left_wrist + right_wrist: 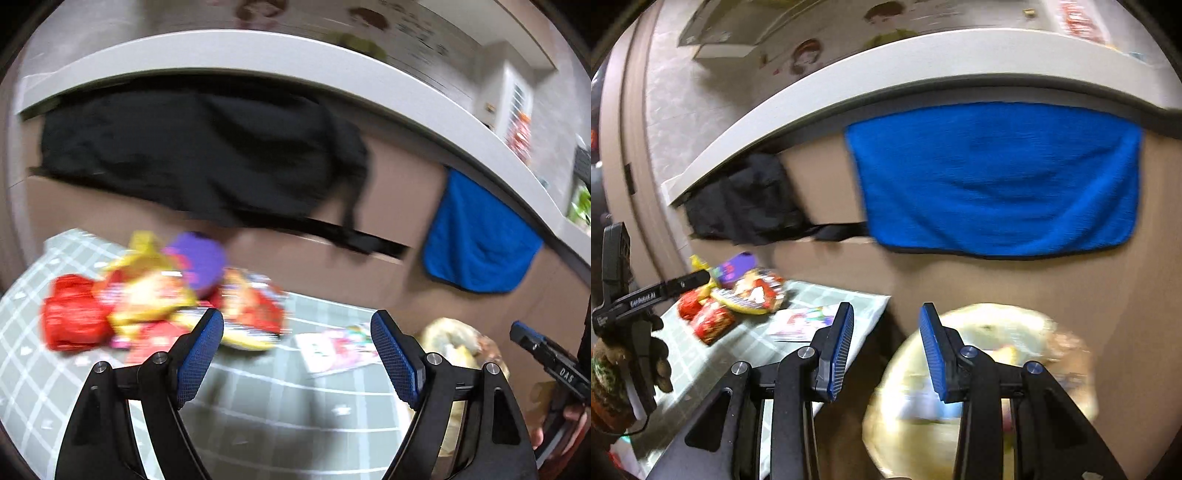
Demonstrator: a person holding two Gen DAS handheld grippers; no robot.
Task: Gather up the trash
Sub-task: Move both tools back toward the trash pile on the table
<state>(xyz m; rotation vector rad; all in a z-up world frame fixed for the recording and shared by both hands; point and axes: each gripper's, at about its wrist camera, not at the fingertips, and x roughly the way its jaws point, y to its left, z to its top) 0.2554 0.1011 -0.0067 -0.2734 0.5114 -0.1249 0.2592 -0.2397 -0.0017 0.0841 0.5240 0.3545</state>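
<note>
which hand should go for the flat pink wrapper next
Left, probably. The left tool stands open over the checked cloth, the flat pink wrapper just ahead. The right tool points off the table's edge, over the bag.

Home: towel (997, 181) hung under counter (923, 55).

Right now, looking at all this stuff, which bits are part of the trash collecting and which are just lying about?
Part of the job:
- pile of snack wrappers on the checked tablecloth
- flat pink wrapper
- trash bag beside the table
- left gripper and right gripper, both empty

Just lying about:
- blue towel
- black cloth
</note>
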